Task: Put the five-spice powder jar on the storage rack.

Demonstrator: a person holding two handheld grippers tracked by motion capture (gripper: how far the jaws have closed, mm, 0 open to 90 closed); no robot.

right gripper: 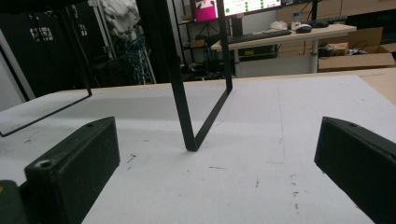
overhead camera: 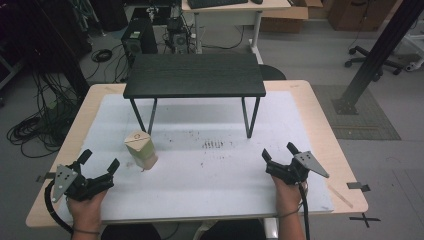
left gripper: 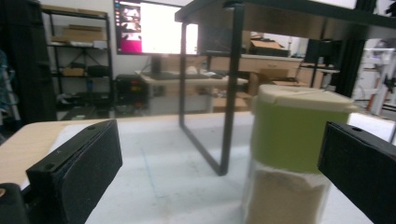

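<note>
While left gripper [overhead camera: 100, 161] gapes, jar [overhead camera: 140, 148] (label unreadable) stands near.

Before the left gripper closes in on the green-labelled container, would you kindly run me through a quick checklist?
1. Left gripper open: ok.
2. Container upright on the white mat: ok.
3. Container centred between the fingers: not ok, it sits toward the right one.
4. Lid sealed: cannot tell.
5. Right gripper open, well apart from the container: ok.
6. Black shelf legs behind the container, off the approach path: ok.
</note>
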